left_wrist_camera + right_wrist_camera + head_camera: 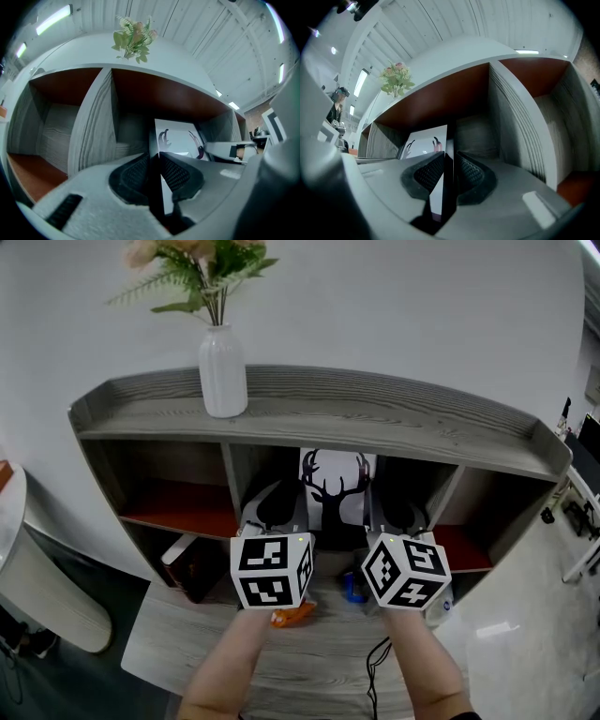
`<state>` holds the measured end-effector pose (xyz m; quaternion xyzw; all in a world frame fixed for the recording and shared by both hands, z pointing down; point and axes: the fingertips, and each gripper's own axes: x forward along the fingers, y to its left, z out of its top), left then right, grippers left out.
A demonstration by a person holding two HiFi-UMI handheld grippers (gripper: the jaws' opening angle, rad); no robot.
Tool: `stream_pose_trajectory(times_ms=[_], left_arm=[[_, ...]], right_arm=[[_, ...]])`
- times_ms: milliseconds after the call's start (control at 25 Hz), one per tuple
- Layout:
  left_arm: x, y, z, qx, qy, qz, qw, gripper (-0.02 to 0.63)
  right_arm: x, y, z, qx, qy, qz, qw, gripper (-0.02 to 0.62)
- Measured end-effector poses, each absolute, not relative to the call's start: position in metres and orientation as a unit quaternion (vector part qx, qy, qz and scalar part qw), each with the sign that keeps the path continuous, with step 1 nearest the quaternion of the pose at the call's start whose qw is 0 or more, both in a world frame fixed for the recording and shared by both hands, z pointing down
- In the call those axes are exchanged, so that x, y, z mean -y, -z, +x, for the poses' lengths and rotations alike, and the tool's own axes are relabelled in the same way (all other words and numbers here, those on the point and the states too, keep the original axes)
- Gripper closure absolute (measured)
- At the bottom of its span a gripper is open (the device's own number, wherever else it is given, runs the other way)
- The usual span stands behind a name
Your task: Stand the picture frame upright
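The picture frame (334, 486), a black-edged white print of dark antlers, stands nearly upright in the middle compartment of the grey shelf unit (319, 409). My left gripper (281, 504) is shut on its left edge. In the left gripper view the frame's dark edge (153, 140) runs between the ribbed pads (136, 174), and my left gripper (155, 161) grips it. My right gripper (397, 512) is shut on the frame's right edge. In the right gripper view the frame (424, 140) passes between the two pads, where my right gripper (450, 163) clamps it.
A white vase (223, 371) with flowers stands on the shelf top at the left. Upright dividers (234, 474) close in the middle compartment on both sides. Below lie an orange object (292, 616), a blue object (354, 589) and a black cable (379, 654).
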<state>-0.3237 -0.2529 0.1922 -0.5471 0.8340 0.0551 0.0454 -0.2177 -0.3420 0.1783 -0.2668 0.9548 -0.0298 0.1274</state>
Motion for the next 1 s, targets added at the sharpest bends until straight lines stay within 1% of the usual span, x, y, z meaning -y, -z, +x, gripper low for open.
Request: stream_pose_trajectory(times_ms=[560, 1000], left_arm=[[0.265, -0.196, -0.331, -0.834, -0.043, -0.549, 0.040, 0.537], [0.275, -0.192, -0.336, -0.833, -0.043, -0.550, 0.043, 0.538]], right_arm=[[0.353, -0.182, -0.224, -0.955, 0.021, -0.275, 0.107, 0.534], [0.362, -0.179, -0.229, -0.954, 0.020, -0.278, 0.109, 0.535]])
